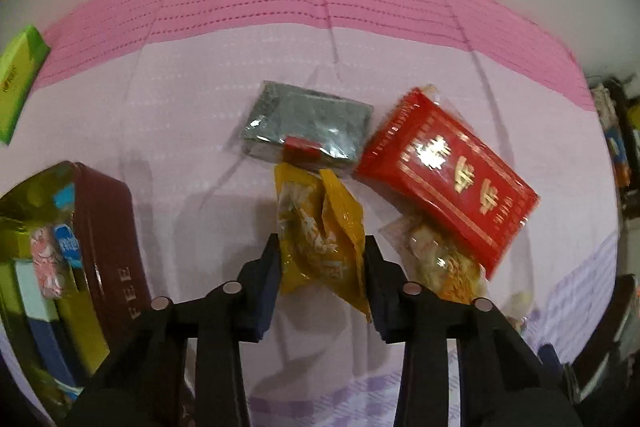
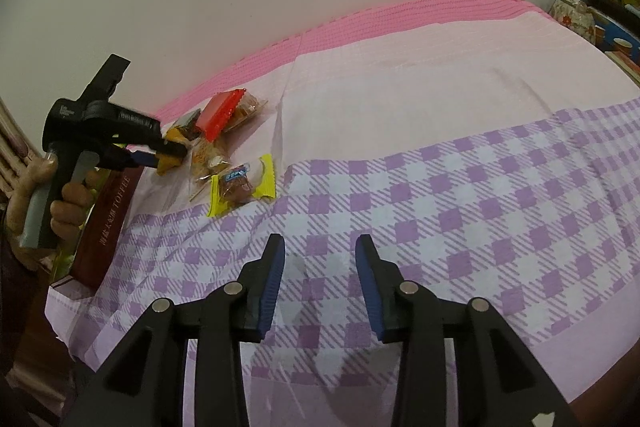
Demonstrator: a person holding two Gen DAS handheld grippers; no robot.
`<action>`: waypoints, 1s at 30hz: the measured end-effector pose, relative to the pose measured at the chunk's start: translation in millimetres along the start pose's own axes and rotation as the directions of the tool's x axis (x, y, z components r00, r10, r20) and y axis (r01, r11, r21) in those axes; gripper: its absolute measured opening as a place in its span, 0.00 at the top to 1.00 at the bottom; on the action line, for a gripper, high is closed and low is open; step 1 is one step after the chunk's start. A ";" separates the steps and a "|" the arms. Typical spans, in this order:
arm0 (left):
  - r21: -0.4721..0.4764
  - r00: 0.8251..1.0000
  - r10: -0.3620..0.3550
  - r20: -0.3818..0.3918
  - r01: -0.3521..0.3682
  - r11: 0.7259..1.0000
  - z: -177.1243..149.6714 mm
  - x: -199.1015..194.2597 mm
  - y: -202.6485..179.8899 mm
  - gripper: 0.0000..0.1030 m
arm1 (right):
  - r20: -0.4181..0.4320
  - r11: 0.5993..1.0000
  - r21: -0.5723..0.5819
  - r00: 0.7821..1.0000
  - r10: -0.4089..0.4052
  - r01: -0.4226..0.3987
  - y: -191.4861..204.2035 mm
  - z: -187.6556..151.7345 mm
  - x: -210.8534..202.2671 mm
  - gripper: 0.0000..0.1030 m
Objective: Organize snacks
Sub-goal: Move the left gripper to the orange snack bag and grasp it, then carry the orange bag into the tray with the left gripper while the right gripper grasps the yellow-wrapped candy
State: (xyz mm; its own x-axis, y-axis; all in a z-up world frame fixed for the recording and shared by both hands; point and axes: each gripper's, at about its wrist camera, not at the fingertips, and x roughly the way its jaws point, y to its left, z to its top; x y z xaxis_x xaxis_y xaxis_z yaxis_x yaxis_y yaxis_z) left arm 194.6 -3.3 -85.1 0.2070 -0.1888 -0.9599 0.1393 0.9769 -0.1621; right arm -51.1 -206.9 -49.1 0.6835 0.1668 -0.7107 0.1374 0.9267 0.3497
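Right wrist view: brown box (image 2: 105,223) reads "TOFFEE"; Chinese characters, perhaps brand.

yellow snack pouch (image 1: 320,239): glossy plastic film | red packet (image 1: 444,179): shiny foil-printed wrap | grey packet (image 1: 308,125): clear crinkly plastic, blurred, perhaps | toffee box (image 1: 116,227): smooth, glossy brown | bedsheet (image 2: 440,187): matt woven cloth | left claw (image 1: 320,247): matt black plastic

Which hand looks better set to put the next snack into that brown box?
The left. Its gripper is shut on the yellow packet, right beside the brown box. The right gripper hangs empty over the checked cloth, away from the snacks.
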 end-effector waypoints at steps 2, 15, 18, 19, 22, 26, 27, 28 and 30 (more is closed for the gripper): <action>-0.028 1.000 0.002 0.027 -0.001 1.000 -10.9 -10.5 4.0 0.64 | 0.003 1.000 0.003 1.000 0.003 -0.003 -0.2 0.2 -0.3 0.65; 0.099 0.976 -0.072 0.206 0.053 0.994 -107.3 -105.9 -18.9 0.63 | 0.034 0.999 -0.053 0.999 0.014 -0.012 17.4 -4.9 -5.7 0.65; 0.103 0.972 -0.070 0.225 0.048 0.994 -125.5 -120.4 -18.1 0.63 | 0.027 0.994 -0.107 0.999 0.039 -0.036 33.3 -4.2 -5.6 0.64; 0.102 0.971 -0.069 0.230 0.046 0.994 -130.7 -125.7 -14.6 0.63 | 0.022 0.992 -0.120 0.999 0.047 -0.044 36.7 -2.8 -5.2 0.64; 0.095 0.967 -0.064 0.245 0.042 0.995 -139.3 -134.7 -7.9 0.63 | 0.011 0.982 -0.179 0.998 0.066 -0.063 55.7 1.8 -1.3 0.59; 0.072 0.962 -0.050 0.267 0.031 0.997 -150.5 -152.1 8.9 0.63 | -0.008 0.969 -0.239 0.998 0.064 -0.064 75.4 12.4 10.6 0.51; 0.067 0.961 -0.043 0.274 0.026 0.997 -152.9 -156.1 13.3 0.63 | -0.014 0.965 -0.256 0.998 0.057 -0.059 79.2 16.1 15.5 0.51; 0.062 0.960 -0.037 0.278 0.021 0.998 -153.7 -158.0 15.8 0.63 | -0.014 0.963 -0.265 0.999 0.049 -0.051 81.2 18.8 18.5 0.50; 0.051 0.956 -0.025 0.293 0.010 0.999 -158.0 -164.4 23.8 0.63 | -0.020 0.960 -0.277 0.999 0.029 -0.034 82.1 22.7 24.3 0.46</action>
State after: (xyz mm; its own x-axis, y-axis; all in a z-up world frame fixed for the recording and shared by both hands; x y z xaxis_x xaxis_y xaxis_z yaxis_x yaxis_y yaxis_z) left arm 10.9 66.8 32.7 0.4778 -0.2342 -0.8467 0.1908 0.9685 -0.1602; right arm -6.9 -134.4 -23.8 0.6725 0.2007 -0.7123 -0.0899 0.9776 0.1905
